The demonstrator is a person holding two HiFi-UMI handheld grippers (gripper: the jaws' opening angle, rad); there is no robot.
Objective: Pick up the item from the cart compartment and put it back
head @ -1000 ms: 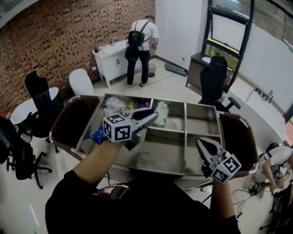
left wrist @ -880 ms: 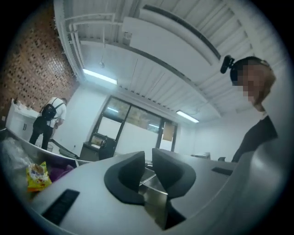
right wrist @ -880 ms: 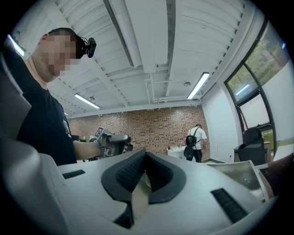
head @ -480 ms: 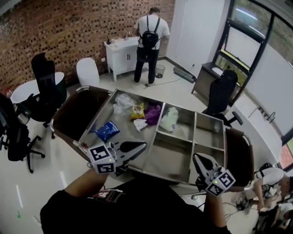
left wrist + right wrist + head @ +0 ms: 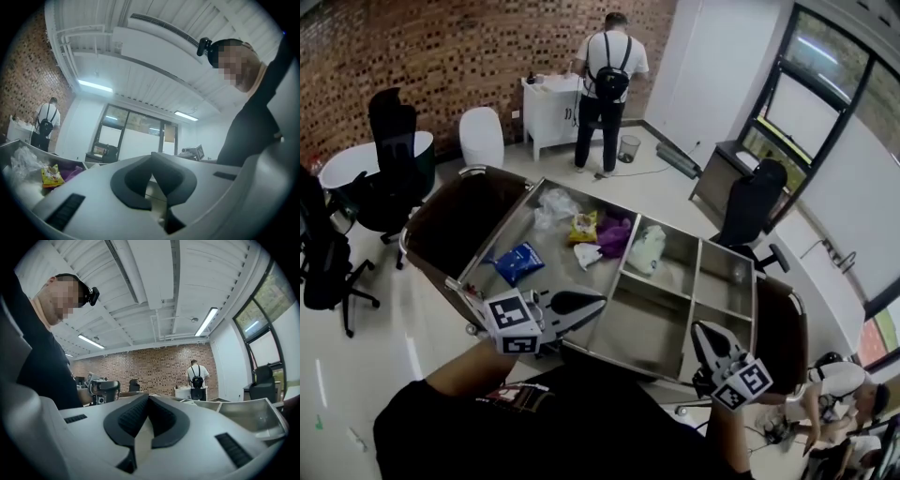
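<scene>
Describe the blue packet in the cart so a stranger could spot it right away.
Find the steel cart and its largest compartment, at the head view's left. The blue packet lies alone at the near end, the only blue thing, apart from the yellow snack bag and purple item farther back.

The cart (image 5: 649, 330) is smooth grey metal, the blue packet (image 5: 517, 262) in it glossy plastic, the far wall (image 5: 441, 47) rough brick.

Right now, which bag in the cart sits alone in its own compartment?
The white bag, in the middle far compartment of the cart. The blue packet, yellow bag, purple bag and clear bag all share the big left compartment.
</scene>
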